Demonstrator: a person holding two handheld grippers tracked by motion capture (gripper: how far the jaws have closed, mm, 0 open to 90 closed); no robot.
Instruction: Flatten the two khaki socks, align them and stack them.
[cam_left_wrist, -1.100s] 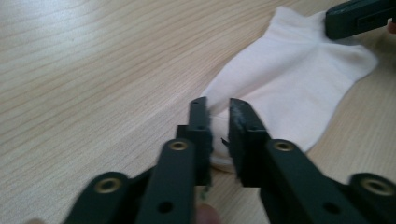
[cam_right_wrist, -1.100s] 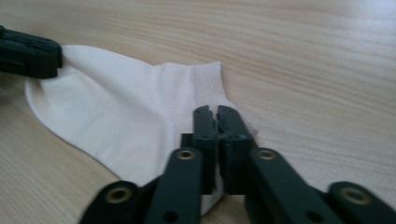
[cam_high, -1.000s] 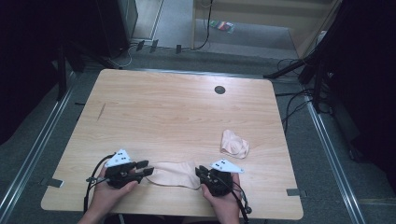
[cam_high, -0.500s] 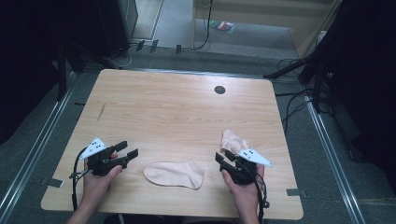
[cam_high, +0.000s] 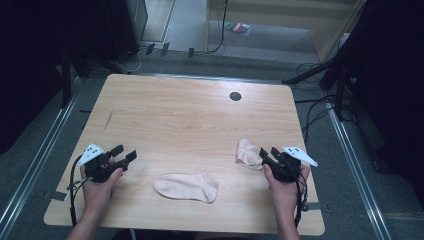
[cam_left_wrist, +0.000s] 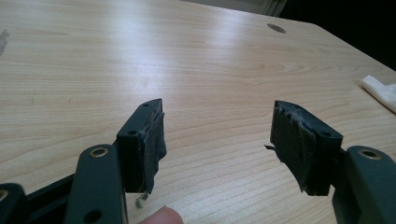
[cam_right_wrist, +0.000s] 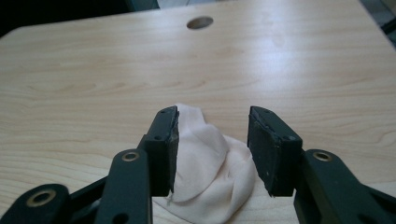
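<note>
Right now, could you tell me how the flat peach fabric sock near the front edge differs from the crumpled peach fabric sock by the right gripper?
The flat peach sock lies spread out, its foot shape plain; the crumpled peach sock is bunched into folds. The flat one lies apart from both grippers; the crumpled one sits just ahead of the open right gripper. Both are the same pale peach and rest on the wooden table.

light: overhead, even | table (cam_high: 190, 115) bright, soft sheen | surroundings dark | focus: sharp, close fingers (cam_left_wrist: 149, 140) slightly soft
</note>
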